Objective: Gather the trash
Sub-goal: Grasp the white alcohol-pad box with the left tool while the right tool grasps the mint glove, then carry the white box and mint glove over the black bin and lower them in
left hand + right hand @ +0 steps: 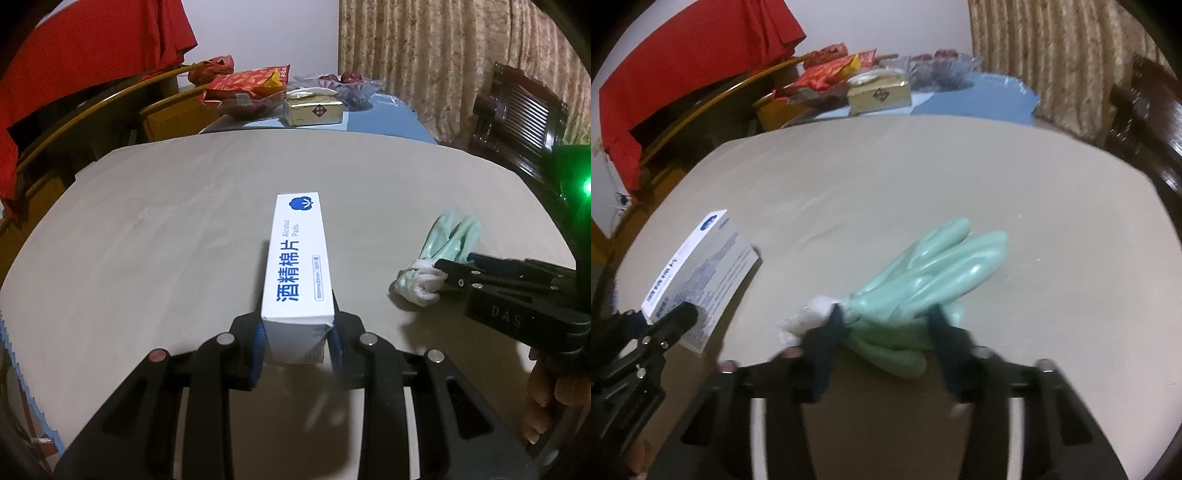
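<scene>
A white box of alcohol pads (299, 251) with blue print sticks out forward from my left gripper (297, 325), whose jaws are shut on its near end. It is lifted slightly off the beige table (166, 221). The right wrist view has the same box (701, 269) at the left, with the left gripper (676, 317) on it. A mint-green rubber glove (942, 266) with a white cuff lies on the table, fingers pointing away. My right gripper (886, 321) is shut on its bunched cuff end. In the left wrist view the right gripper (447, 271) meets the glove (450, 236) at the right.
At the table's far end stand a gold box (314, 110), red snack bags (247, 81) and a glass bowl of red fruit (347, 83). A dark wooden chair (517, 110) is at the right, before a curtain. A red cloth (74, 55) hangs over a chair at the left.
</scene>
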A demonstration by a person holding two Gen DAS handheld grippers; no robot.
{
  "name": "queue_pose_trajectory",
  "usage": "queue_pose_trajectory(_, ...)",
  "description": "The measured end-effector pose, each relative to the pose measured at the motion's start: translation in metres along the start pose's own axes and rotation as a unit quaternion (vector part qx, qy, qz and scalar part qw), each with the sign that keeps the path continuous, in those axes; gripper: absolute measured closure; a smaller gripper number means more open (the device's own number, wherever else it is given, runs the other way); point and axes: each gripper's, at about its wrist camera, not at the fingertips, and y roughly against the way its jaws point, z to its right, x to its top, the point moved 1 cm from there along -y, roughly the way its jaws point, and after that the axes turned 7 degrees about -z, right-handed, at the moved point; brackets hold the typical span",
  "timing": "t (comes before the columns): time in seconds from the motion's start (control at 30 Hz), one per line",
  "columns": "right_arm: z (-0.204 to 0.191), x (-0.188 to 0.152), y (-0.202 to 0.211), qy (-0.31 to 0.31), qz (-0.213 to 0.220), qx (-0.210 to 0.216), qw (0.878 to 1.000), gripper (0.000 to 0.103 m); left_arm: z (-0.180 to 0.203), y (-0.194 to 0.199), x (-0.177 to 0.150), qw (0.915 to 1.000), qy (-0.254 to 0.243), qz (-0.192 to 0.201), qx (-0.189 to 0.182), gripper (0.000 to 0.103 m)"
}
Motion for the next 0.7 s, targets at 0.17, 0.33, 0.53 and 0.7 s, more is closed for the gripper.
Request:
queue_pose_trajectory(0.17, 0.003, -0.008, 0.007, 0.003, -0.009, 0.024, 1.000, 0.093, 0.000, 0.009, 0.004, 1.0000, 0.005, 0.006, 0.000, 0.075)
queue_pose_trajectory(0.33, 0.001, -0.016, 0.031, 0.009, 0.004, 0.035, 0.999, 0.095, 0.004, 0.018, 0.005, 1.0000, 0.000, 0.010, 0.001, 0.075)
queue_pose_trajectory(0.53, 0.009, -0.013, 0.070, 0.007, 0.025, 0.039, 0.999, 0.095, 0.018, 0.038, 0.006, 0.9998, -0.005, 0.017, 0.001, 0.075)
queue_pose_trajectory(0.7, 0.022, -0.012, 0.106, 0.002, 0.041, 0.036, 0.999, 0.095, 0.036, 0.063, 0.003, 0.9996, -0.011, 0.024, 0.001, 0.075)
